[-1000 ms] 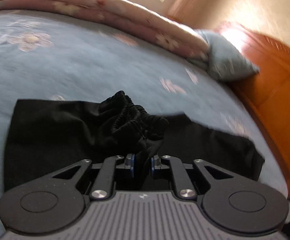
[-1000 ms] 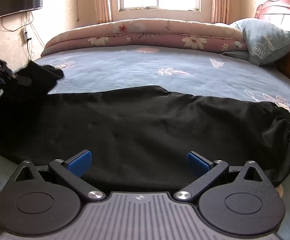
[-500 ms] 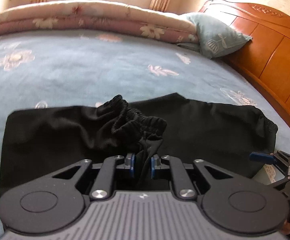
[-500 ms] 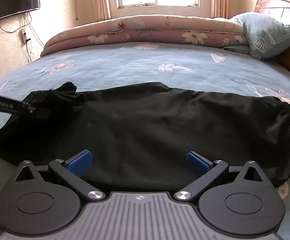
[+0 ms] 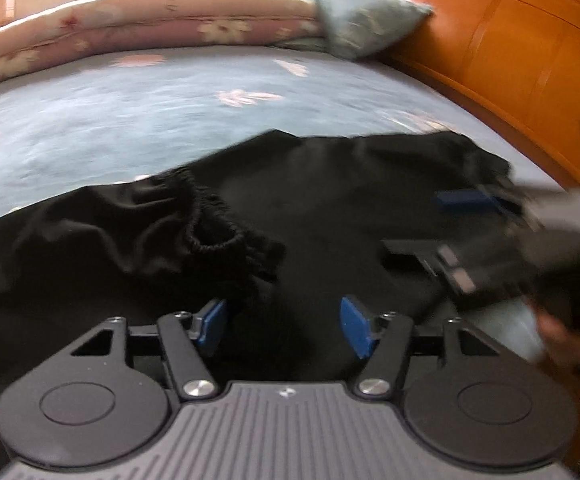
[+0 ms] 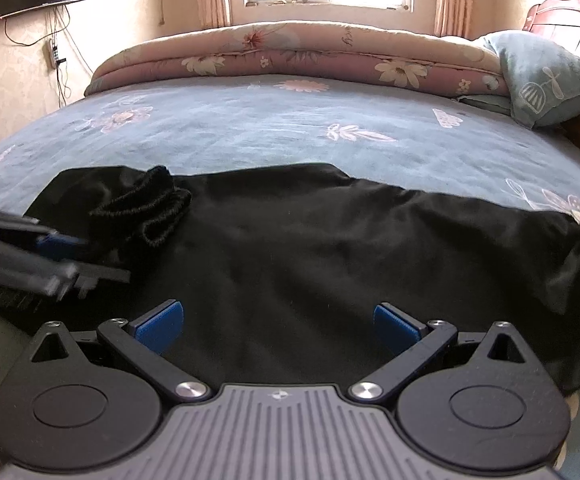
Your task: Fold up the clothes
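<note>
Your left gripper (image 5: 283, 330) has just been opening, its pads clear of the black trousers (image 6: 330, 248) lying flat on the blue bedsheet (image 6: 269, 132). Your right gripper (image 6: 275, 326) hangs spread wide over them, gripping nothing.

The left tongs (image 5: 281, 328) angle downward, their jaws just opened partway — blue pads apart, nothing pressed between them. The right tongs (image 6: 275, 324) also tilt downward, jaws spread wide and gripping nothing. In the left wrist view, fingers (image 5: 562, 336) of the person's right hand show, blurred, at the right edge
</note>
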{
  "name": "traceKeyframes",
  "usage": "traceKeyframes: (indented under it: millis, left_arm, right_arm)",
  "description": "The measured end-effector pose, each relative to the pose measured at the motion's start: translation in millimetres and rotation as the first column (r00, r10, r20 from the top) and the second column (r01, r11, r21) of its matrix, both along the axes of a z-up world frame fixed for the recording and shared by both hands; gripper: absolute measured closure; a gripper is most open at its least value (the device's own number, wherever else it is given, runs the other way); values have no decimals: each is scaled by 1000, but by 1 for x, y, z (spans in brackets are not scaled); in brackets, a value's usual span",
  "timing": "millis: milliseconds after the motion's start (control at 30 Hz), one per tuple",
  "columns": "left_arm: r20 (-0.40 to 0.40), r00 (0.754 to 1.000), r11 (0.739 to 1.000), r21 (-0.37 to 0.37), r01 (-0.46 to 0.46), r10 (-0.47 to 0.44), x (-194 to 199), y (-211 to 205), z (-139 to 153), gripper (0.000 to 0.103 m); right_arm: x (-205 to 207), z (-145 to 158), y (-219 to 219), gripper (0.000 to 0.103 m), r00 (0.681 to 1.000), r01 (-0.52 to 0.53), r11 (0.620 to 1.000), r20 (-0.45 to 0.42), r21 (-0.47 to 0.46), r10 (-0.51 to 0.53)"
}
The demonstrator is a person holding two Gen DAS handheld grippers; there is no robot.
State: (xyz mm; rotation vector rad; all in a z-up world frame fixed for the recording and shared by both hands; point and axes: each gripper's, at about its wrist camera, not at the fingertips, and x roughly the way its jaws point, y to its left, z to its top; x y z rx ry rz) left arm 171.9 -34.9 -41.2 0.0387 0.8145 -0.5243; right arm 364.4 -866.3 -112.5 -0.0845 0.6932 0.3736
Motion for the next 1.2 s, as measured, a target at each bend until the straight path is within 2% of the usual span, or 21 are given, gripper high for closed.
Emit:
traceKeyframes:
  millis: [100, 200, 300, 333, 500, 567, 633, 700, 733, 800, 833, 933, 1033, 1100, 1133, 1200]
  left_arm:
    - [-20, 1000, 1000, -20, -15, 14, -7, 25, 17, 40]
    - [-15, 993, 993, -4, -116, 116, -10, 66, 31, 35]
    - [-14, 975, 975, 29, -221, 222, -8, 103, 36, 35]
    - [-27, 972, 972, 18, -232, 233, -8, 112, 36, 35]
    - [-169, 946, 951, -95, -295, 277, -3, 142, 12, 34]
    - [-244, 921, 936, -105, -335, 303, 0, 151, -3, 34]
    - [-279, 887, 911, -86, -404, 368, 2, 164, -6, 34]
    - [-235, 866, 880, -75, -469, 442, -2, 183, 11, 34]
    - [-201, 856, 863, -74, -499, 477, -4, 193, 21, 30]
    - [-138, 833, 837, -39, -545, 536, -6, 207, 39, 22]
    - [-114, 825, 830, -13, -558, 553, -5, 209, 43, 22]
    - [-110, 822, 830, 57, -556, 558, 0, 197, 35, 22]
    - [-121, 823, 832, 81, -549, 555, 0, 178, 24, 22]
    - [-109, 807, 814, 117, -569, 580, -6, 173, 20, 22]
    - [-70, 800, 799, 161, -580, 595, -11, 169, 20, 22]
    - [4, 804, 776, 259, -575, 595, -25, 163, 20, 22]
  right_arm:
    - [13, 18, 4, 0, 1000, -13, 1000, -13, 25, 14]
    - [29, 41, 12, 0, 998, -47, 996, -37, 73, 50]
    - [50, 59, 27, 0, 990, -112, 987, -75, 116, 121]
    - [58, 64, 34, 0, 985, -136, 983, -90, 126, 148]
    - [92, 69, 79, 0, 945, -261, 952, -158, 163, 286]
    - [100, 66, 97, 0, 917, -319, 929, -186, 186, 352]
    - [107, 57, 114, 0, 888, -356, 913, -230, 201, 397]
    - [115, 44, 125, 0, 862, -360, 909, -299, 209, 410]
    - [119, 39, 127, 0, 854, -345, 915, -334, 210, 399]
    - [123, 39, 124, 0, 842, -329, 913, -362, 242, 400]
    - [125, 41, 121, 0, 839, -318, 911, -370, 261, 399]
    - [129, 51, 117, 0, 838, -291, 904, -372, 313, 399]
    - [135, 61, 119, 0, 810, -301, 874, -381, 381, 445]
    - [136, 67, 122, 0, 789, -322, 859, -389, 398, 476]
    - [137, 69, 124, 0, 776, -340, 849, -390, 404, 496]
    - [137, 72, 130, 0, 761, -370, 840, -390, 396, 519]
